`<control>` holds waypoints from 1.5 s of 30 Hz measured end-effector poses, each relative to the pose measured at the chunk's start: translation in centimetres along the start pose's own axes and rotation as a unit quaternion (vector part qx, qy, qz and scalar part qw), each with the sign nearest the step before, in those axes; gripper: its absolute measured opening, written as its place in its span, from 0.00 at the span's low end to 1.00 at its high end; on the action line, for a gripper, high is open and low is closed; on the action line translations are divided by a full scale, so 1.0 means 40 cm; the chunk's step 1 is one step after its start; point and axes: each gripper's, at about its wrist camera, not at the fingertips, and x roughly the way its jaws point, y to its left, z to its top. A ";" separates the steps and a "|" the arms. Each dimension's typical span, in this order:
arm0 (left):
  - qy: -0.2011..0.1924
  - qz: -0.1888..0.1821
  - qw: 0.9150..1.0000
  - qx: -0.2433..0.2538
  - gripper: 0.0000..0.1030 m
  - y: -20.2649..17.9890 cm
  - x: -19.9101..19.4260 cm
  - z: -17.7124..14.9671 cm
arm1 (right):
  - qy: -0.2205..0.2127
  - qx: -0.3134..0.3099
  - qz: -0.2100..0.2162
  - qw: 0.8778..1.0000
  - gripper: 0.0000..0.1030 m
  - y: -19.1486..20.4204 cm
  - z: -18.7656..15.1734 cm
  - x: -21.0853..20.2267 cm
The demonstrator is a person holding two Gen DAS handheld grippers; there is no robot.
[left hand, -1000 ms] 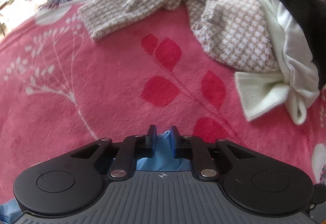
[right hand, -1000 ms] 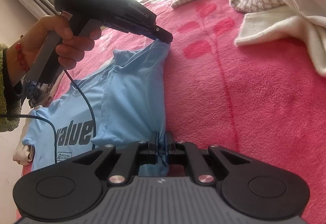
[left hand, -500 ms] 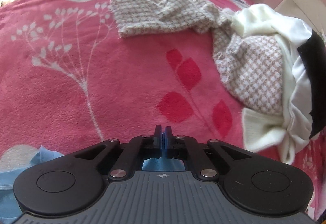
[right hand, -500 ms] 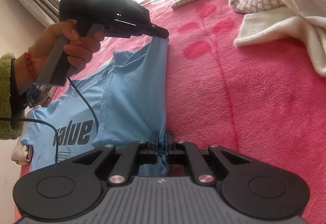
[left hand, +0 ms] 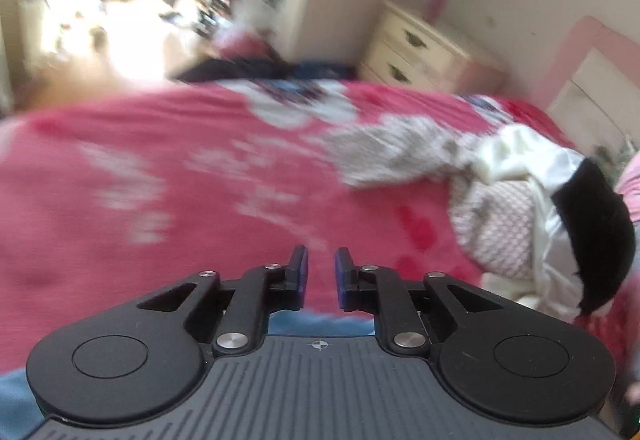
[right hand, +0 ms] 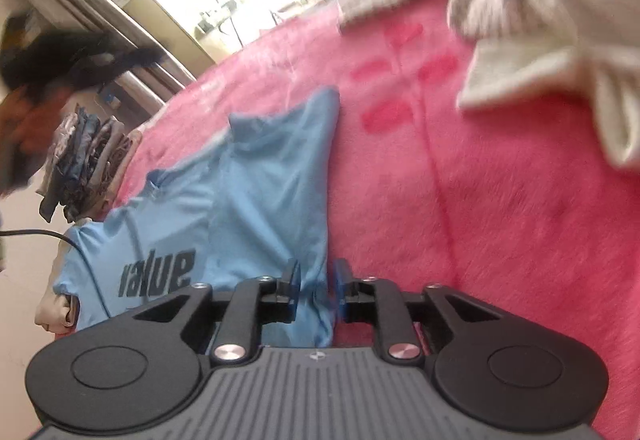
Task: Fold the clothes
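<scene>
Blue shirt (right hand: 256,200) laid on bed (right hand: 500,220); both hand-held grippers just opened: left (left hand: 320,270) spread, empty; right (right hand: 316,282) spread, hem loose between jaws. Hem best released flat before withdrawal

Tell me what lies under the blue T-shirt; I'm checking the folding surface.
The blue T-shirt lies on the pink blanket; whatever is beneath its middle is covered.

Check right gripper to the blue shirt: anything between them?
Nothing visible. The right gripper sits right at the blue shirt; its jaws have just been opening, and the shirt's folded edge lies in the gap between them. The sweater pile lies apart, further up the pink blanket.
</scene>
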 end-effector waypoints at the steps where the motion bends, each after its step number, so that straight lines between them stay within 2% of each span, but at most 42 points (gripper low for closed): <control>1: -0.003 0.017 1.000 -0.008 0.17 0.032 -0.047 -0.022 | -0.012 -0.014 -0.004 1.000 0.22 0.009 0.015 -0.015; 4: -0.006 0.052 0.997 -0.057 0.19 0.124 -0.164 -0.117 | -0.026 -0.051 -0.003 0.998 0.22 0.047 0.062 -0.018; 8: -0.007 0.083 0.985 -0.148 0.19 0.207 -0.266 -0.293 | -0.006 -0.126 0.013 0.992 0.22 0.145 0.086 0.067; 12: -0.003 0.111 0.972 -0.207 0.23 0.263 -0.338 -0.456 | 0.021 -0.230 0.012 0.973 0.22 0.251 0.041 0.182; 14: -0.002 0.123 0.964 -0.235 0.27 0.295 -0.368 -0.519 | 0.043 -0.281 -0.010 0.959 0.22 0.283 -0.001 0.233; 17: -0.002 0.150 0.957 -0.247 0.30 0.321 -0.394 -0.584 | 0.045 -0.313 -0.031 0.948 0.22 0.323 -0.011 0.232; 20: -0.032 0.171 0.955 -0.238 0.34 0.342 -0.433 -0.612 | 0.051 -0.312 -0.015 0.949 0.22 0.384 0.039 0.203; 22: -0.057 0.189 0.951 -0.239 0.35 0.358 -0.455 -0.618 | 0.061 -0.320 0.003 0.946 0.22 0.442 0.075 0.192; 25: -0.091 0.218 0.942 -0.237 0.36 0.385 -0.478 -0.615 | 0.091 -0.319 0.052 0.942 0.22 0.574 0.124 0.219; 27: -0.105 0.241 0.935 -0.237 0.36 0.403 -0.484 -0.612 | 0.111 -0.303 0.091 0.942 0.23 0.668 0.152 0.255; 31: -0.114 0.260 0.927 -0.245 0.36 0.448 -0.483 -0.620 | 0.169 -0.242 0.169 0.940 0.24 0.875 0.173 0.378; 33: -0.112 0.260 0.926 -0.248 0.36 0.469 -0.470 -0.628 | 0.196 -0.224 0.189 0.936 0.25 0.980 0.168 0.452; 36: -0.110 0.259 0.927 -0.250 0.36 0.488 -0.453 -0.641 | 0.230 -0.210 0.194 0.930 0.31 1.113 0.149 0.566; 39: -0.113 0.260 0.926 -0.249 0.34 0.502 -0.449 -0.655 | 0.247 -0.181 0.182 0.934 0.32 1.191 0.134 0.655; 42: -0.120 0.253 0.927 -0.252 0.25 0.504 -0.457 -0.673 | 0.264 -0.158 0.168 0.937 0.34 1.253 0.119 0.736; 44: -0.124 0.247 0.927 -0.253 0.11 0.507 -0.459 -0.682 | 0.265 -0.163 0.146 0.939 0.34 1.280 0.102 0.766; 45: -0.127 0.245 0.927 -0.253 0.10 0.509 -0.460 -0.686 | 0.268 -0.169 0.139 0.938 0.33 1.290 0.093 0.776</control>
